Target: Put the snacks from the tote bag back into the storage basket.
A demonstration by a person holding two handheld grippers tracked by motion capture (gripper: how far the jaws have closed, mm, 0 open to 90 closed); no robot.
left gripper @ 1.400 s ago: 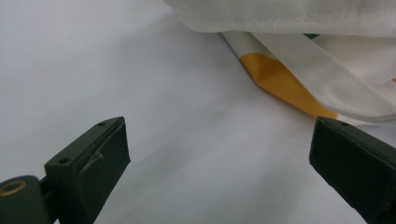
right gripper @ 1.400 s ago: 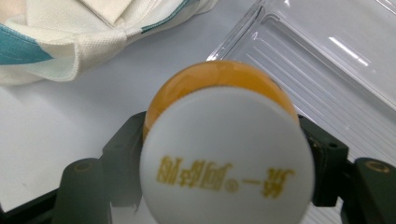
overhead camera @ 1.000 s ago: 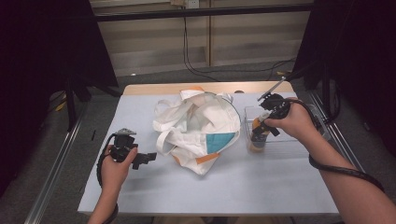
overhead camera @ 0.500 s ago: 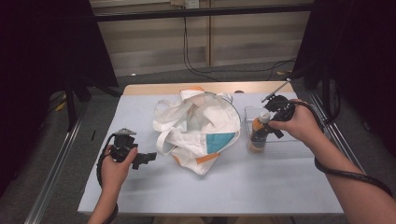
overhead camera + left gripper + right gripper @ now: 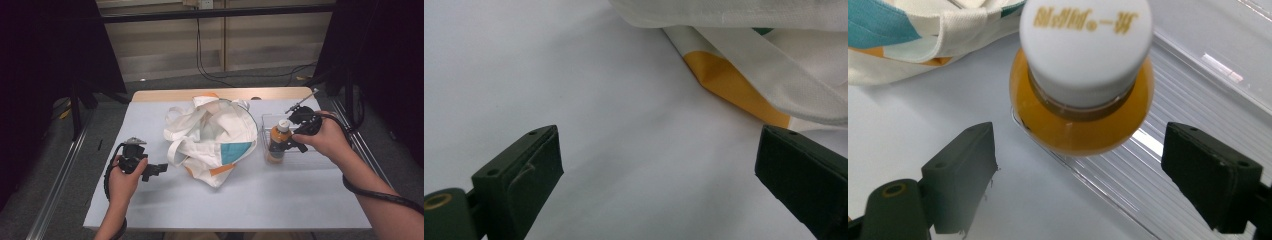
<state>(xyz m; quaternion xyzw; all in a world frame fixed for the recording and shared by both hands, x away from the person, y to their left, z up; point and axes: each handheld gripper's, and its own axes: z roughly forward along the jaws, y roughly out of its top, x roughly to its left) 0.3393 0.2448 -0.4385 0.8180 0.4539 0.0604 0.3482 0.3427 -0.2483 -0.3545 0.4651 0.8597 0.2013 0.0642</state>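
Pale blue-grey cloth covers the table (image 5: 280, 200), which fills the lower half of the high view, with dark curtains at both sides. A white tote bag (image 5: 215, 135) with teal and orange patches lies crumpled at centre frame. Right of it stands an orange juice bottle (image 5: 277, 142) with a white cap, upright at the near edge of a clear plastic tray (image 5: 300, 120).

The right gripper (image 5: 290, 142) hovers at the bottle; in the right gripper view its jaws stand wide apart on either side of the bottle (image 5: 1083, 95), touching nothing. The left gripper (image 5: 157, 170), at lower left of the high view, rests near the bag's edge, jaws likewise apart and empty.

Judging by this, the step in hand is the reach for the bottle. Next the right jaws would need to drop around the neck or body and close squarely, while the left stands ready to open the bag.
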